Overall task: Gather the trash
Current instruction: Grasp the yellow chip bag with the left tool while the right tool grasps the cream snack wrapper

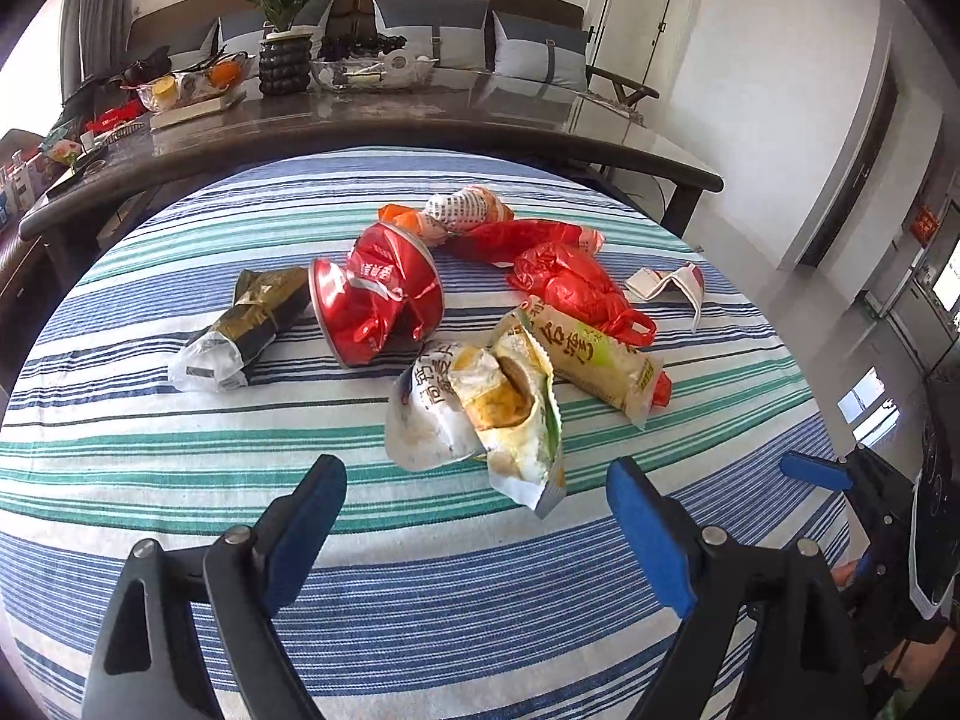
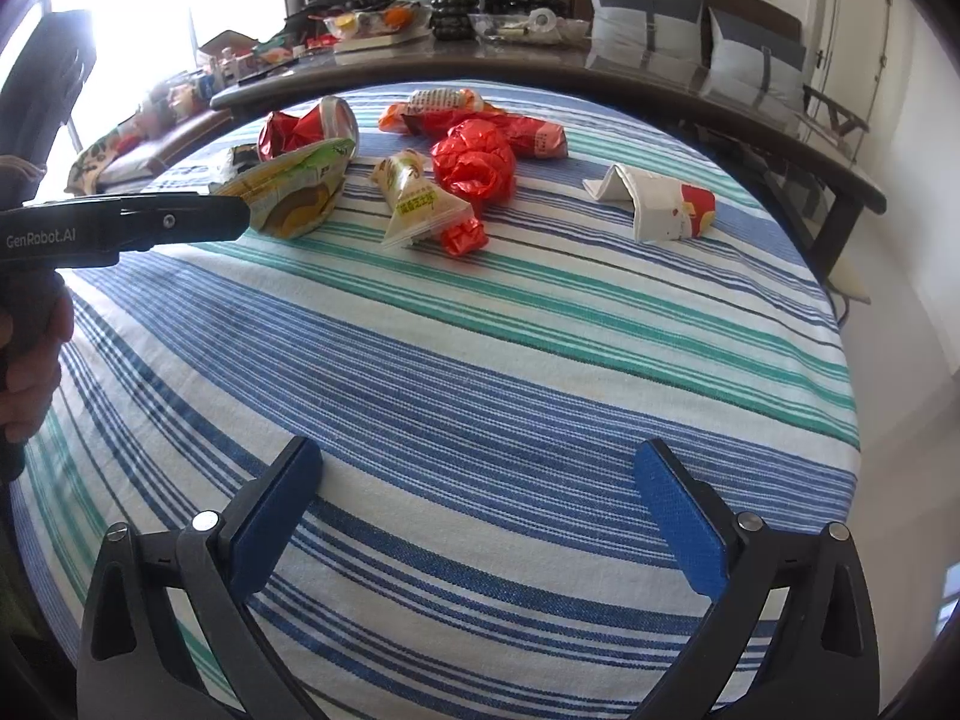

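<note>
Trash lies in a cluster on a striped tablecloth (image 1: 180,468). It includes a white-and-yellow snack wrapper (image 1: 480,414), a crushed red can wrapper (image 1: 378,294), a dark gold wrapper (image 1: 240,330), a green-white packet (image 1: 594,360), a red plastic bag (image 1: 570,288) and a folded paper cup (image 1: 666,285). My left gripper (image 1: 477,486) is open, just in front of the snack wrapper. My right gripper (image 2: 480,468) is open over bare cloth, well short of the red bag (image 2: 474,165) and paper cup (image 2: 654,204). The left gripper's body (image 2: 150,222) shows in the right wrist view beside the snack wrapper (image 2: 294,192).
A dark table (image 1: 420,120) stands behind, carrying a potted plant (image 1: 282,30), fruit bowls (image 1: 192,84) and clutter. A sofa with grey cushions (image 1: 456,30) is against the wall. The floor drops off to the right of the cloth.
</note>
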The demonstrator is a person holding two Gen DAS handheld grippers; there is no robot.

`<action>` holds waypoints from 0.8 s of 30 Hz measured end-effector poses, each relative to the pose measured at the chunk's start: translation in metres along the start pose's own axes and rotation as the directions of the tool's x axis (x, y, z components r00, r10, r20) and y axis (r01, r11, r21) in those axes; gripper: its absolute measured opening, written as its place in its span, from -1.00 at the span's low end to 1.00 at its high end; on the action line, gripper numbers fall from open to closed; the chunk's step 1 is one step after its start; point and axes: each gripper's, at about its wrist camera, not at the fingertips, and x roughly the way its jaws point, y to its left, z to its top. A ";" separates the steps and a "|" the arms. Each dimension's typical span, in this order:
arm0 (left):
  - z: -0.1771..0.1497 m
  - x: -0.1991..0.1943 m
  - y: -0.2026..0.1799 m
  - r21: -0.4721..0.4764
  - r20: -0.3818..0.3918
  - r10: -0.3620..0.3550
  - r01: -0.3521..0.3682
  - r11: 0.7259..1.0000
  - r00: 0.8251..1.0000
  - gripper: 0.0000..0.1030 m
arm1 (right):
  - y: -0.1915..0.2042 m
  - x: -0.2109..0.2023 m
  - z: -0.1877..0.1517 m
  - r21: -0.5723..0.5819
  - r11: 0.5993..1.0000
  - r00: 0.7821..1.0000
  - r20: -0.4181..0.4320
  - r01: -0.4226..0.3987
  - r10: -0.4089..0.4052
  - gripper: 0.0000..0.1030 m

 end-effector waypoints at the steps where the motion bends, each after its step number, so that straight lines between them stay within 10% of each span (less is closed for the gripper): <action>1: 0.004 0.005 -0.003 0.018 -0.011 0.004 -0.004 1.000 1.000 0.76 | 0.000 0.000 0.000 0.000 1.000 1.000 0.000 0.000 0.000 0.99; 7: 0.017 0.023 -0.015 0.085 0.020 0.065 -0.067 0.994 0.998 0.72 | 0.000 0.000 0.000 0.001 1.000 1.000 0.000 0.000 0.000 0.99; 9: 0.015 0.022 -0.014 0.097 0.042 0.072 -0.076 0.992 0.997 0.00 | 0.000 0.000 0.000 0.001 1.000 1.000 0.000 -0.001 0.001 0.99; 12: 0.009 0.019 -0.008 0.097 0.048 0.062 -0.067 0.993 0.997 -0.32 | 0.000 0.000 0.000 0.000 1.000 1.000 0.000 -0.001 0.001 0.99; 24: -0.044 -0.039 0.009 0.036 0.003 0.005 -0.006 0.999 1.000 -0.44 | 0.000 0.002 0.013 0.001 1.000 0.999 -0.041 -0.019 0.019 0.94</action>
